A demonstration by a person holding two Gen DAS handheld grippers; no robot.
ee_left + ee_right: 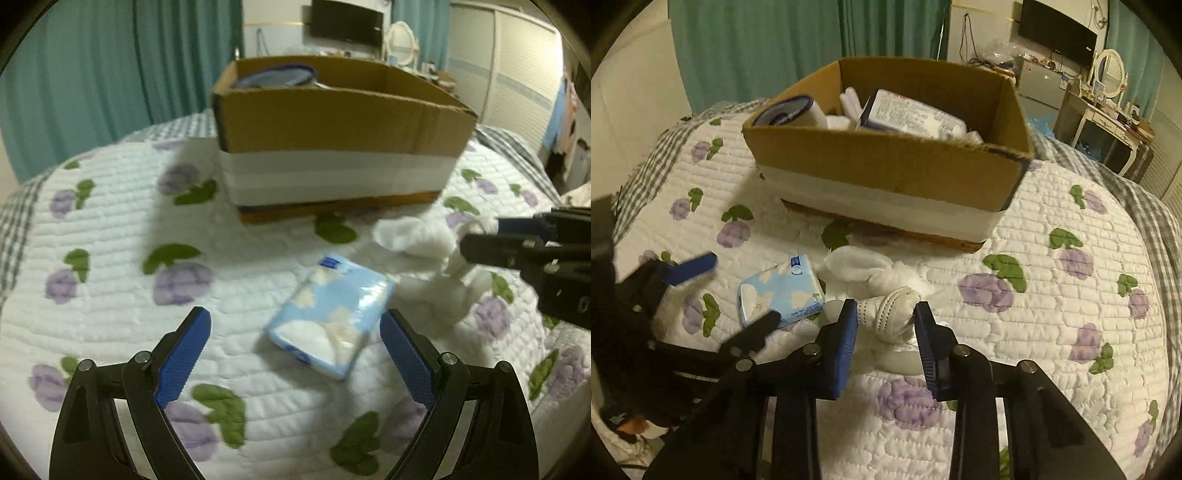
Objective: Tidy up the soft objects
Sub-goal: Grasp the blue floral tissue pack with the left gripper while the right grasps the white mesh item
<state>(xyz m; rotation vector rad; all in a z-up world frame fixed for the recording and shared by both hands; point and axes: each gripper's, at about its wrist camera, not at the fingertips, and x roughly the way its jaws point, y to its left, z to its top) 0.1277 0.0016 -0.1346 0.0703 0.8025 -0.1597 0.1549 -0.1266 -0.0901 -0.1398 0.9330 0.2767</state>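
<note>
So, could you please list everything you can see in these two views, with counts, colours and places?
cardboard box: one, brown with a white band, on the quilt, far side
items in box: several, mostly white, exact count unclear
tissue pack: one, light blue with white clouds, on the quilt before the box
white soft items: a loose white pile, right of the tissue pack
quilt: one, white with purple flowers
curtains: teal, behind
left gripper: jaws open, flanking the tissue pack
right gripper: jaws around a white soft item
</note>
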